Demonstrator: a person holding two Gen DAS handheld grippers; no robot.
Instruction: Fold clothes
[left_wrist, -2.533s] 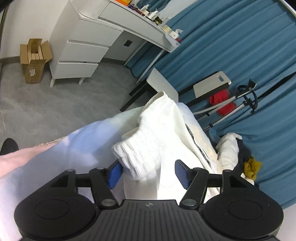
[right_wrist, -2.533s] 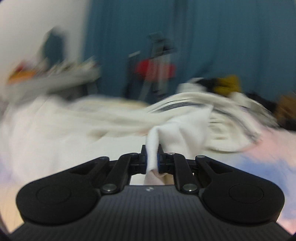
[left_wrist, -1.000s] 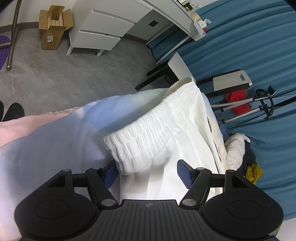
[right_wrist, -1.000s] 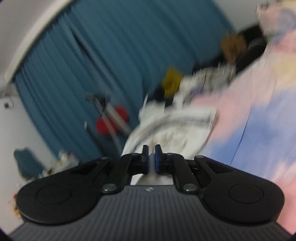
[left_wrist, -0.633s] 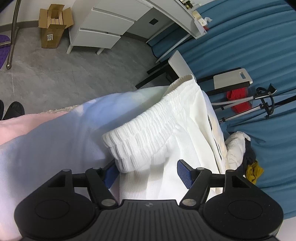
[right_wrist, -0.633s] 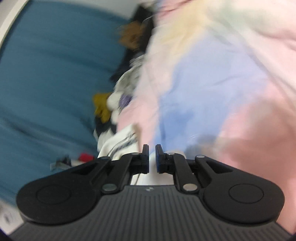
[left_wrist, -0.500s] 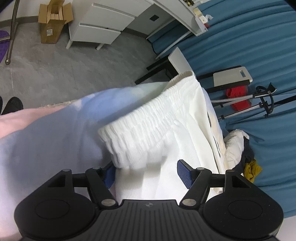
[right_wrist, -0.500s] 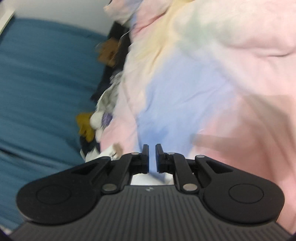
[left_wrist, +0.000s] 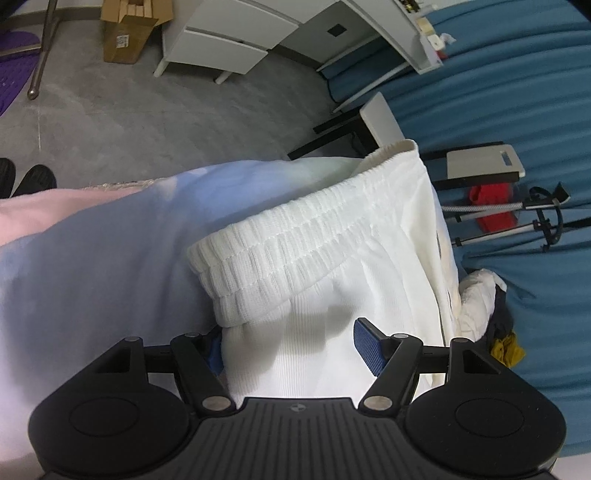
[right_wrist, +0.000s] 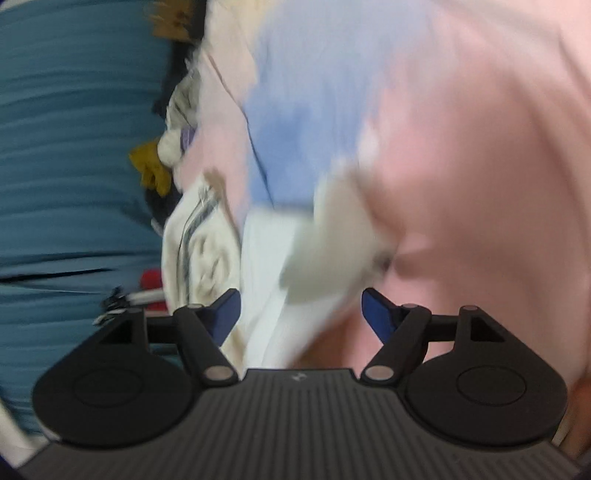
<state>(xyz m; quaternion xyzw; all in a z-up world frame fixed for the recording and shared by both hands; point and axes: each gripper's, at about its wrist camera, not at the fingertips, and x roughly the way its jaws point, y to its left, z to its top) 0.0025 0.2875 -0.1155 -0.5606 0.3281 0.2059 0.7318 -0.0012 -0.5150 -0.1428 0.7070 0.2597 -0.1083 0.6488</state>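
White trousers with a ribbed elastic waistband lie on the pastel bedspread. My left gripper is open, its blue pads either side of the waistband corner, the cloth lying between the jaws. My right gripper is open over the other end of the white trousers, in a blurred view; a loose fold of white cloth lies between its jaws on the pink and blue bedspread.
A white drawer unit, a cardboard box and grey floor lie beyond the bed edge. Blue curtains, a stand with red cloth and a pile of clothes are to the right.
My right gripper has opened and let go of the white cloth, after swinging round over the bedspread. My left gripper stayed open at the waistband, which now lies flatter.
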